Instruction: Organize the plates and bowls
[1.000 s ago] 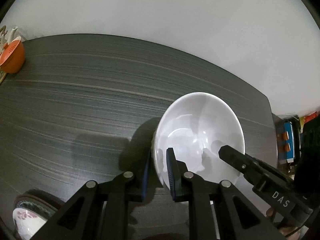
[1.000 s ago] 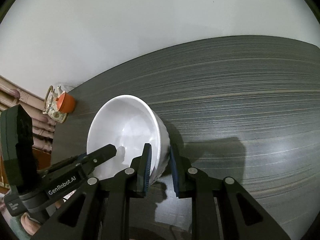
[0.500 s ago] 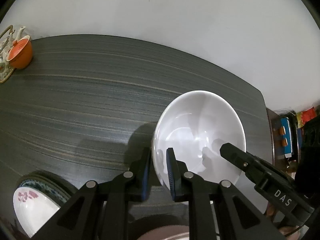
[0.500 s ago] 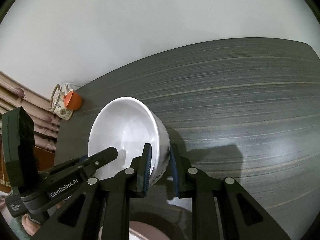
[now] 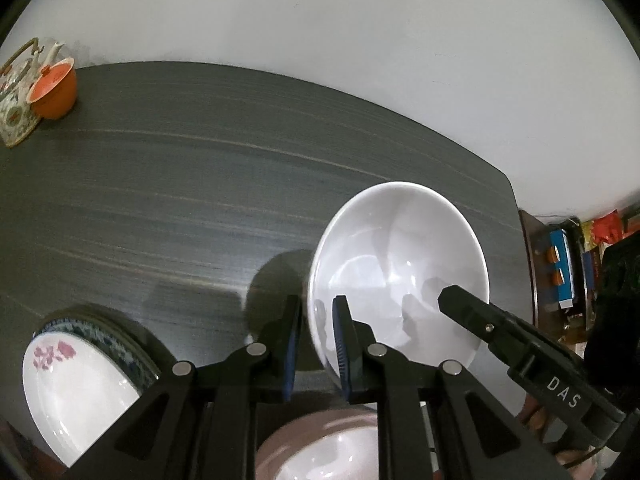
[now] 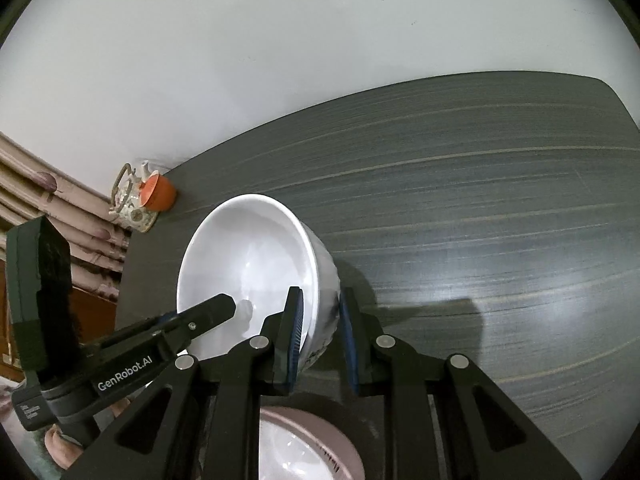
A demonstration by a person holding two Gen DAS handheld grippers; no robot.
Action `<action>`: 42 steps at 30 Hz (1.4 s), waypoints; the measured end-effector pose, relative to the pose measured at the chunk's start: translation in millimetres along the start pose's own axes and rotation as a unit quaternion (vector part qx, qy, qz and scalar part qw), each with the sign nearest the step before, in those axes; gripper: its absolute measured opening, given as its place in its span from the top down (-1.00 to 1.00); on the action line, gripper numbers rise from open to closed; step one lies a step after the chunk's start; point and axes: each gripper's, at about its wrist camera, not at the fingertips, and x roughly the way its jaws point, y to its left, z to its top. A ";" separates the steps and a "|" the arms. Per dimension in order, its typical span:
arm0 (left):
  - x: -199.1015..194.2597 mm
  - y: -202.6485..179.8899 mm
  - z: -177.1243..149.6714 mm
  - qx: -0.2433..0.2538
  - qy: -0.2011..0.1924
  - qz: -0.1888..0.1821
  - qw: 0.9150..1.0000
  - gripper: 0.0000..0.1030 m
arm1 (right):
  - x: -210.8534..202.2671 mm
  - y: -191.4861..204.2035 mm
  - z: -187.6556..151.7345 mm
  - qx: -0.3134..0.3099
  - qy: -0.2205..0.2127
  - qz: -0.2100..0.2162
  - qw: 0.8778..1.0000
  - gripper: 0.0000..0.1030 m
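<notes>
A white bowl [image 5: 400,264] hangs above the dark table, held by both grippers on opposite sides of its rim. My left gripper [image 5: 316,344] is shut on the bowl's left rim. My right gripper [image 6: 320,340] is shut on the bowl's right rim [image 6: 320,280]. The right gripper's finger also shows in the left wrist view [image 5: 472,312]. The left gripper's finger shows in the right wrist view [image 6: 200,316]. A pinkish bowl [image 5: 320,444] sits below the grippers, near the camera, and shows in the right wrist view [image 6: 304,448] too.
A stack of plates [image 5: 80,380], topped by a white one with pink flowers, sits at the near left. An orange cup [image 5: 54,88] and a patterned teapot [image 5: 16,92] stand at the table's far left corner. The dark table [image 6: 480,200] meets a white wall.
Both grippers have lifted the white bowl and drawn it back toward me. The pinkish bowl and the plate stack have come into view below.
</notes>
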 end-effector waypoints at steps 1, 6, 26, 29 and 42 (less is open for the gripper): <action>-0.9 0.5 -2.3 0.000 -0.001 0.000 1.000 0.68 | -1.1 -0.3 -1.8 -0.002 -0.001 0.000 1.000 0.64; -4.0 3.6 -8.8 0.000 0.000 0.002 1.000 0.68 | 0.8 -0.4 -12.1 0.000 0.000 0.004 1.000 0.64; -25.0 -2.7 -37.5 0.012 -0.009 0.006 1.000 0.68 | -5.0 11.2 -38.8 -0.006 0.005 0.000 1.000 0.64; -29.4 2.6 -42.5 0.016 -0.007 0.005 1.000 0.68 | -6.8 11.5 -43.4 -0.003 0.005 0.000 1.000 0.64; -38.2 -1.0 -57.6 0.026 -0.007 0.007 1.000 0.68 | -11.5 16.0 -55.6 0.001 0.014 0.003 1.000 0.64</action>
